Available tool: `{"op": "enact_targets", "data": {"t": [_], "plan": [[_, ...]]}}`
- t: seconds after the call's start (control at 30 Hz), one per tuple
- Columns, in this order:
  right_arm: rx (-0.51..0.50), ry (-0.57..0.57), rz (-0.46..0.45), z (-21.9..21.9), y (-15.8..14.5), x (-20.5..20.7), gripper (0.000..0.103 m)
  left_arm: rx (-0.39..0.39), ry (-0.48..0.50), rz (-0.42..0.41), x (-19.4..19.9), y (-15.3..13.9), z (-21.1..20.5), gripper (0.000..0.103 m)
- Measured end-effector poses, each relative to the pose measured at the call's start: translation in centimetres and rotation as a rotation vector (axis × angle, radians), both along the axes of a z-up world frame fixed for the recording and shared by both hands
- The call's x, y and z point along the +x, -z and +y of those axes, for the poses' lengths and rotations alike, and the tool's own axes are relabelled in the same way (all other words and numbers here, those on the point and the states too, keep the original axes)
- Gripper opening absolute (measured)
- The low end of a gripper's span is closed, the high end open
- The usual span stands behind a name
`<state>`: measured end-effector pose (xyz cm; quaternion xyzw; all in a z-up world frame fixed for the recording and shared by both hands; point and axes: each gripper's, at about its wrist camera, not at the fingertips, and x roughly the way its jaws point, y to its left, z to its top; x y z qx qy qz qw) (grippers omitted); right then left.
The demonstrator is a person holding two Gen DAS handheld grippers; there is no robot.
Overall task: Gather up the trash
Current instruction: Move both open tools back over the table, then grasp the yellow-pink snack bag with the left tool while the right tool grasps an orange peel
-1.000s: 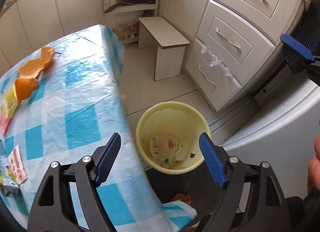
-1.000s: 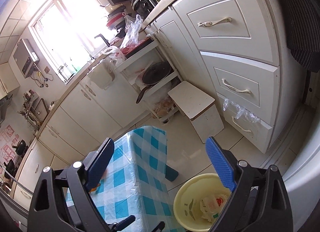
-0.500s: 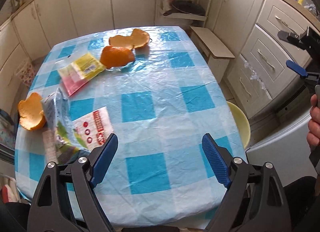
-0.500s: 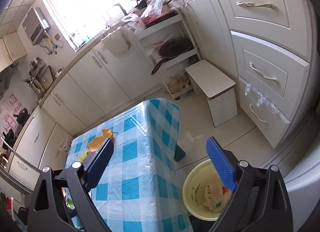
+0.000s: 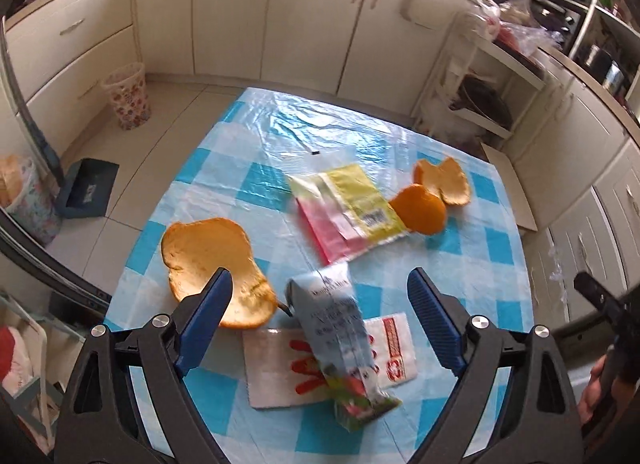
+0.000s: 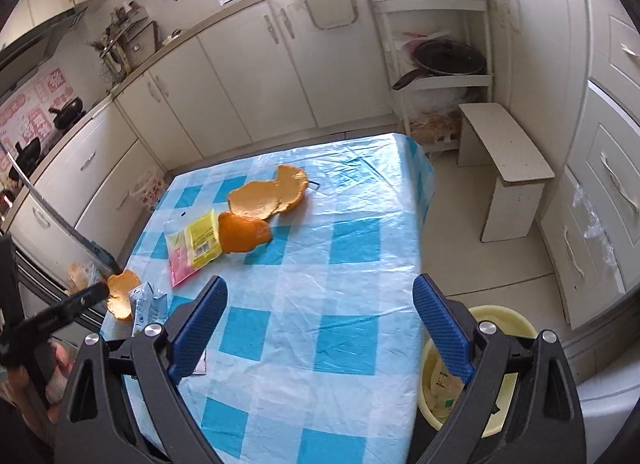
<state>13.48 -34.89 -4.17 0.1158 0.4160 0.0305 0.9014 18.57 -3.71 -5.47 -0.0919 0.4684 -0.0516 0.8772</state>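
**Trash on the table, bin on the floor at the right**

The yellow bin [image 6: 478,368] stands on the floor just past the table's right edge, partly hidden behind the right gripper [image 6: 320,328]. Crumpled white wrappers [image 6: 442,388] lie in it; their number cannot be told.

On the table [image 5: 492,248], under its blue-checked plastic cloth, the trash lies spread out. There are three orange peels: a wide one [image 5: 208,260] near the left edge, and two touching at the far right, a domed one [image 5: 420,212] and a flat one [image 5: 442,182]. Four wrappers lie there too: a yellow-and-pink packet [image 5: 344,208] just beside the domed peel, a crushed carton [image 5: 336,340] near the middle, a white wrapper [image 5: 276,372] with red print under it, and another white one [image 5: 394,348] on its right.

The left gripper [image 5: 318,322] hangs above the carton, its jaws wide and just having opened further, gripping nothing. The right gripper stands wide over bare cloth, empty. A patterned basket [image 5: 127,98] stands on the floor far left.
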Motion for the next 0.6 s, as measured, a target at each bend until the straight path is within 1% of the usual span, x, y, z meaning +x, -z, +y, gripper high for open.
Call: {"op": "enact_targets", "data": {"t": [0.13,0.2,0.3,0.47,0.6], "plan": [[-0.092,-0.089,0.004,4.3,1.1,2.6,0.09,-0.04,-0.07,0.071,4.4,2.3,1.6,0.085],[-0.138,-0.129,0.003,6.3,1.7,3.8,0.09,-0.034,-0.073,0.084,6.0,2.9,1.5,0.085],[-0.178,-0.165,0.0,8.3,2.5,5.7,0.09,-0.017,-0.072,0.103,8.4,3.4,1.3,0.085],[-0.241,-0.171,0.021,9.7,4.5,9.5,0.09,-0.02,-0.079,0.157,11.9,4.5,2.0,0.085],[-0.23,-0.158,0.062,9.3,6.3,11.9,0.09,-0.041,-0.091,0.193,13.4,5.5,2.7,0.085]]}}
